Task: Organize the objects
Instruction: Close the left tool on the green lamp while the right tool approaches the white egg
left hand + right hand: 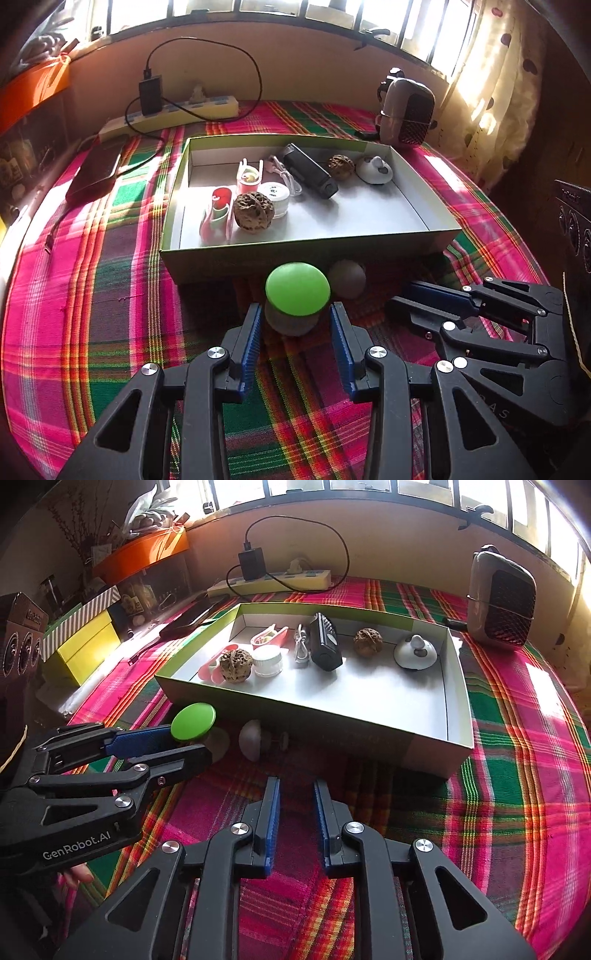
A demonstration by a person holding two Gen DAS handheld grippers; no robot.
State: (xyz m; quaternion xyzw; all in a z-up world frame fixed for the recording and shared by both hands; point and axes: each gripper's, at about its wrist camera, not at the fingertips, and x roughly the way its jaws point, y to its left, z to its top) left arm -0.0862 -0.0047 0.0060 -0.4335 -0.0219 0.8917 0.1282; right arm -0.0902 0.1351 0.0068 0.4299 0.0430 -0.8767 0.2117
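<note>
A green-capped, grey-based mushroom-shaped piece [297, 288] [193, 722] sits on the plaid cloth just in front of the open cardboard box [310, 243] [295, 705]. My left gripper [296, 308] [188, 743] is open, its fingers flanking the grey base, with cloth showing beside the right pad. A second grey piece [346, 278] [253, 738] lies on its side to the right. My right gripper [296, 781] [399, 294] hovers over bare cloth, jaws a narrow gap apart with nothing between them. The box holds two walnuts [254, 212], a black device [310, 170], a white jar [275, 197] and clips.
A power strip [173, 114] with a charger and cable lies along the back wall, a dark phone [98, 170] to the left. A grey mesh-fronted appliance [500, 602] stands at the back right. Yellow boxes [85, 650] and a speaker [22, 638] sit off the left edge.
</note>
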